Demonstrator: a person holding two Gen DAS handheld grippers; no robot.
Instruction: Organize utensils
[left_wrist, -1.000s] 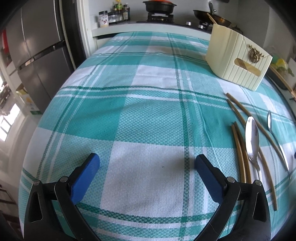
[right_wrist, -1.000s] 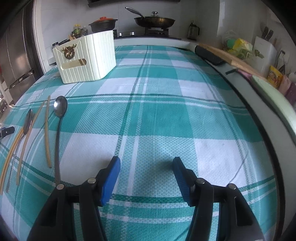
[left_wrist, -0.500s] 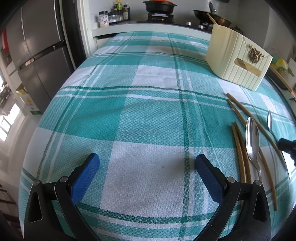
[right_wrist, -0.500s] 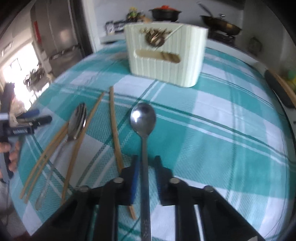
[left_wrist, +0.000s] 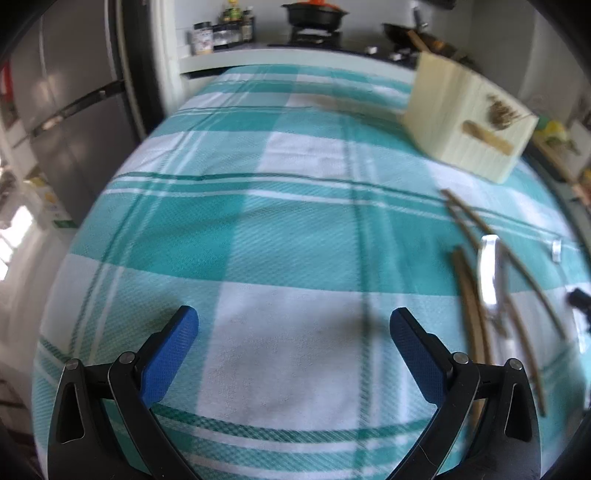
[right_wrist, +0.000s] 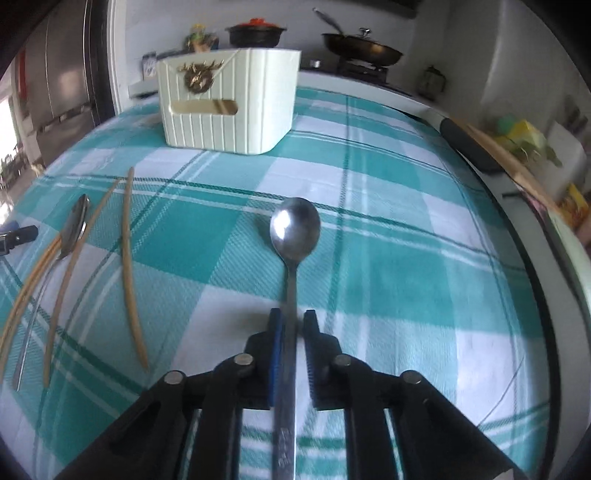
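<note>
My right gripper (right_wrist: 293, 319) is shut on the handle of a steel spoon (right_wrist: 294, 230), held above the checked cloth, its bowl pointing toward the cream ribbed basket (right_wrist: 229, 103). On the cloth to the left lie a second spoon (right_wrist: 74, 225) and several wooden chopsticks (right_wrist: 129, 258). My left gripper (left_wrist: 293, 328) is open and empty over the cloth. In the left wrist view the basket (left_wrist: 469, 118) is far right, and the second spoon (left_wrist: 487, 273) and chopsticks (left_wrist: 469, 302) lie blurred at the right.
A teal and white checked cloth (right_wrist: 406, 258) covers the table. A stove with a pot (right_wrist: 256, 33) and a pan (right_wrist: 362, 51) stands behind it. A fridge (left_wrist: 66, 110) stands at the left. Boards and boxes (right_wrist: 517, 147) line the right counter.
My right gripper swung left, shut on the spoon's handle and has lifted it, carrying it right, away from the chopsticks. The left gripper shifted slightly and stays open.
</note>
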